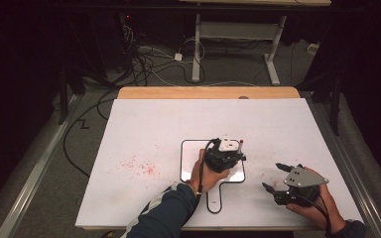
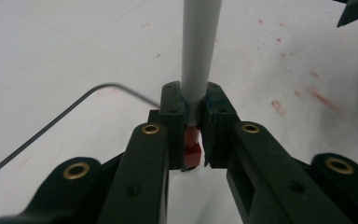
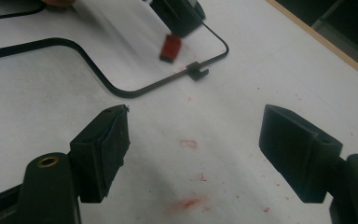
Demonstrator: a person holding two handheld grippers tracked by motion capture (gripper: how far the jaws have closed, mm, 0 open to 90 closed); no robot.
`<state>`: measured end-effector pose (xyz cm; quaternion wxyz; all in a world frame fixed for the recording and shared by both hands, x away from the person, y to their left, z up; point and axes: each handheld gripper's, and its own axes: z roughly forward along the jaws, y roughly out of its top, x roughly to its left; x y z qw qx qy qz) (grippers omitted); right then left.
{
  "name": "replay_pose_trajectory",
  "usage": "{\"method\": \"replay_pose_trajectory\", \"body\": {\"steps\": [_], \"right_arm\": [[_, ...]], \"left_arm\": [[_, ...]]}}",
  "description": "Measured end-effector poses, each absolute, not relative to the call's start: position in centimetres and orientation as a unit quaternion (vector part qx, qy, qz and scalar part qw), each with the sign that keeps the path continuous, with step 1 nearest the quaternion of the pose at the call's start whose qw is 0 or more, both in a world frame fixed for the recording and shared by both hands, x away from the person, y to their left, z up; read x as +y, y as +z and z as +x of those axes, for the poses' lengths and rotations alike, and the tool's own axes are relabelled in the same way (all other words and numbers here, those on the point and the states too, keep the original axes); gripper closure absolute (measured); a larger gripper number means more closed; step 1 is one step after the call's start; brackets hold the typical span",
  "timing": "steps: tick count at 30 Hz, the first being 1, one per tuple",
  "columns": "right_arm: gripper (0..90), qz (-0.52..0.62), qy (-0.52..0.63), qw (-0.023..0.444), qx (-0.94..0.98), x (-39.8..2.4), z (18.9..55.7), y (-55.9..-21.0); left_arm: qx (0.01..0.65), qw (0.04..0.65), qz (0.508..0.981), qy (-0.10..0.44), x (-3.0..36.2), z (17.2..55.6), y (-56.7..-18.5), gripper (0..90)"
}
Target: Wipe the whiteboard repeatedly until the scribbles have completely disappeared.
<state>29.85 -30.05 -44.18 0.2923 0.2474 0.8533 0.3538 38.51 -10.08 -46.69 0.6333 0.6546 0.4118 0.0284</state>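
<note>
Grey marker point(image 2: 200, 46) clamped between left jaws

Left gripper point(image 1: 226, 150) over outlined board point(image 1: 186, 168) on white table point(image 1: 144, 124); right gripper point(image 1: 274, 176) apart, jaws spread

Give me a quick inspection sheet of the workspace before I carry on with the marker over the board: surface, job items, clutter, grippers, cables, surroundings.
Surface: white table top with red smears, wooden edge at the far side.
Job's things: white board with a black outline and handle; grey marker with a red end, clamped upright.
Clutter: nothing seen.
Grippers: left gripper shut on the marker above the board; right gripper open, nothing between its jaws, over the table to the right.
Cables: one trails from each gripper; a tangle lies on the floor beyond the table.
Surroundings: dark room, grey floor, another table's legs behind.
</note>
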Motion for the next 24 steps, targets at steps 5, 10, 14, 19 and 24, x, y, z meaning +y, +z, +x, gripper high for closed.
{"method": "replay_pose_trajectory", "body": {"steps": [5,10,14,19,24], "right_arm": [[24.9,0.247,0.355,0.293,0.853,-30.2,29.8,-44.1],[24.9,0.247,0.356,0.294,0.852,-30.3,29.8,-44.0],[24.9,0.244,0.353,0.294,0.854,-30.1,29.7,-44.1],[24.9,0.243,0.353,0.295,0.854,-30.0,29.7,-44.1],[24.9,0.245,0.352,0.295,0.854,-30.1,29.8,-44.2]], "left_arm": [[0.414,0.629,0.658,0.032,-11.0,38.6,-46.6,78.9],[0.417,0.624,0.659,0.052,-10.6,38.9,-46.6,79.0],[0.433,0.624,0.648,0.058,-9.5,39.8,-46.7,79.0],[0.449,0.624,0.636,0.066,-8.7,41.2,-46.6,79.0],[0.456,0.627,0.628,0.064,-9.3,41.4,-46.7,79.0]]}}
